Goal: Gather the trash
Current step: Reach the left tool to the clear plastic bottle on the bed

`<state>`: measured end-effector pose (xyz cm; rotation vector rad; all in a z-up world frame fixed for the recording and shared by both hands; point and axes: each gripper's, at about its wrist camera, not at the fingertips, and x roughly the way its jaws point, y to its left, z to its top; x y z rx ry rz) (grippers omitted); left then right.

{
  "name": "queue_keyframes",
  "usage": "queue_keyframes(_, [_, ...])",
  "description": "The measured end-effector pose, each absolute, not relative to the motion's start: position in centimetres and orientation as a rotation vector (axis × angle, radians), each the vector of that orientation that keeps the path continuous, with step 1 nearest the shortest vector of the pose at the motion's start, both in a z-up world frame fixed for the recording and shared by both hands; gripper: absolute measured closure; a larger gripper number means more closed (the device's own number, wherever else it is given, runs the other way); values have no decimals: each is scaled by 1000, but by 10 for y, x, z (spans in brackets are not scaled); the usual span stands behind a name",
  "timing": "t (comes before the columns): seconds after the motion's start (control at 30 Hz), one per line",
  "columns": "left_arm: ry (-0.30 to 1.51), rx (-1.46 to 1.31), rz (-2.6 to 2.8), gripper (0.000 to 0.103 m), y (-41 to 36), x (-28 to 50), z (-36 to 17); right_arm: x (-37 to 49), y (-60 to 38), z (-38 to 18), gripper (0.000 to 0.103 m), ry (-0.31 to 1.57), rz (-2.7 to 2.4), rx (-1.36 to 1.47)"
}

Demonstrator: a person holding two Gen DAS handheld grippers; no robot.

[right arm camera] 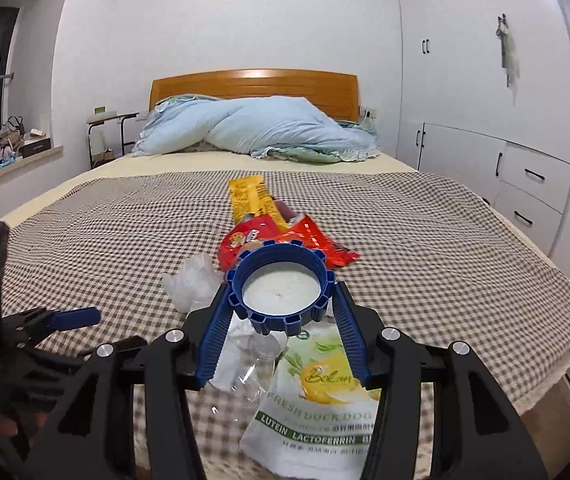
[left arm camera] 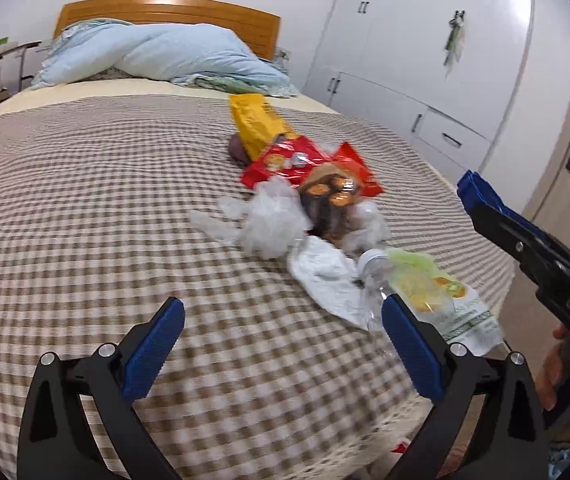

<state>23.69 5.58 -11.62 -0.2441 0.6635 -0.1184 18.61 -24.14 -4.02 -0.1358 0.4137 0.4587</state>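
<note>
Your right gripper is clamped on a big blue ribbed lid, one blue finger pressed to each side of its rim, the white inside of the lid facing the camera. It is held up above the near end of the bed. Your left gripper has its fingers spread wide with nothing between them, hovering over the checked bedspread; its right finger sits just in front of a clear plastic bottle.

The trash lies in a loose line down the middle of the bedspread. Nearest you is a white and green pouch with a lemon print, partly over the bottle and beside a crumpled white wrapper. Next come clear crumpled plastic, then a red snack bag and, farthest, a yellow packet.

Beyond the trash, a light blue quilt is heaped against the wooden headboard. White cupboards line the right wall. A small side table stands left of the bed.
</note>
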Motion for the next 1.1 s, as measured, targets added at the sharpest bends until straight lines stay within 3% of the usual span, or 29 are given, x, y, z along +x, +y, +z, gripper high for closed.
queue_keyframes(0.5, [579,-208,-217,7,-15,247,-112,177,-312,-65,53,404,350,-45])
queue_keyframes(1.03, [842,-101,-7,8,-55,300,-130,186,-346,-81,53,466,325,-1])
queue_keyframes(1.1, [860,-98,11,16,-54,302,-135,184,-348,-81,53,468,326,6])
